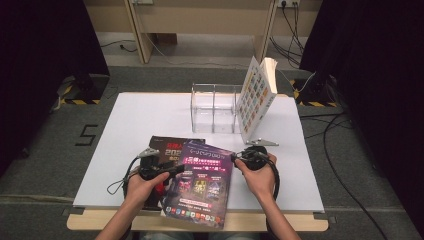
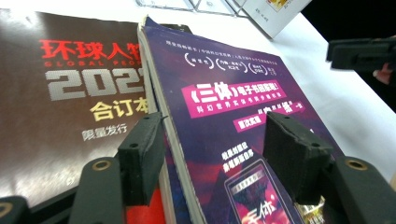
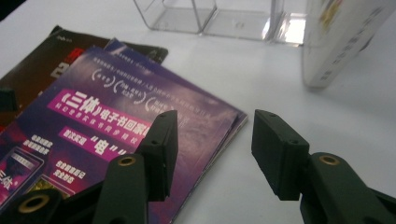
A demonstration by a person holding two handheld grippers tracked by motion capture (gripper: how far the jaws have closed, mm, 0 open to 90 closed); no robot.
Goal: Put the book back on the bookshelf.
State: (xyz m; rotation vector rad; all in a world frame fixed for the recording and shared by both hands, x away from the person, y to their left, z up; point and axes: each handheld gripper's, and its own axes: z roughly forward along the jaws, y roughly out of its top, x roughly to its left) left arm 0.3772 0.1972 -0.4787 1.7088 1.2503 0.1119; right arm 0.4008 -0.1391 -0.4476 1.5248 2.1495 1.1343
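Note:
A purple magazine point(image 1: 200, 185) lies askew on a dark brown magazine point(image 1: 170, 145) at the table's front. My left gripper point(image 1: 174, 170) sits at the purple magazine's left edge. In the left gripper view its jaws point(image 2: 215, 158) stand open astride the edge of the purple cover point(image 2: 224, 93), one pad over the brown cover point(image 2: 60, 102), neither pad pressing. My right gripper point(image 1: 236, 158) is at the magazine's right edge. In the right gripper view its jaws point(image 3: 212, 154) are open just above the purple magazine's point(image 3: 116, 121) right corner and hold nothing.
A clear acrylic file holder point(image 1: 212, 107) stands at the back middle of the white table point(image 1: 145, 115). A thick book point(image 1: 255, 97) leans upright against its right side. A grey three-cornered plate point(image 1: 261, 142) tops the right gripper. Bare table lies left and right.

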